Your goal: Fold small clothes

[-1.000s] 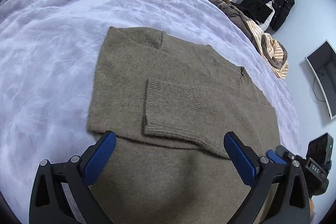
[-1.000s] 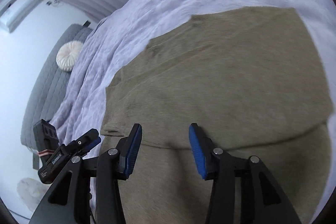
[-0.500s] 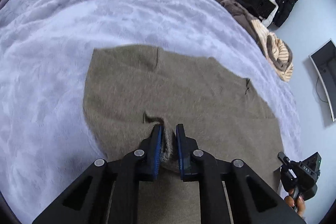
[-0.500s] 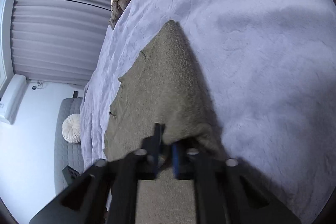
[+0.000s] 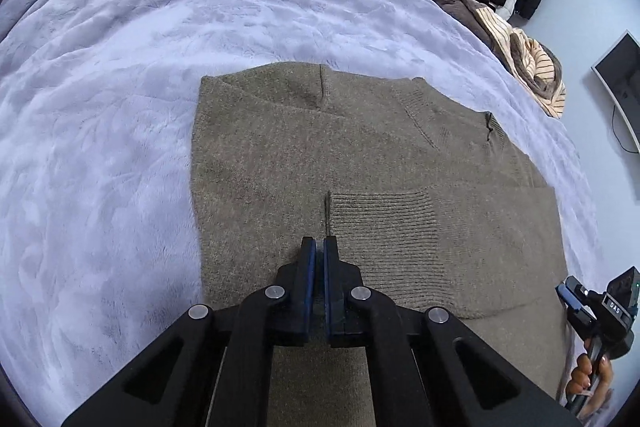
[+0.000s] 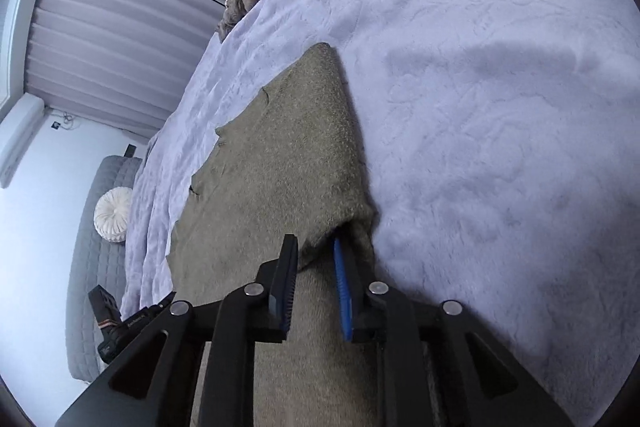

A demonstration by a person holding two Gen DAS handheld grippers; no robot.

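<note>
The olive sweater (image 5: 360, 163) lies flat on the lavender bed (image 5: 120, 67), its ribbed cuff now ahead-right of the left gripper (image 5: 319, 247), whose fingers remain together, nothing visibly between. The right gripper (image 6: 316, 247), clamped half a second ago, has parted around the sweater's folded edge.

Wide bed under plush lavender blanket (image 5: 168, 39); pleated pale curtains (image 6: 116, 15) behind; grey quilted sofa (image 6: 86, 267) with round white cushion (image 6: 113, 207).
</note>
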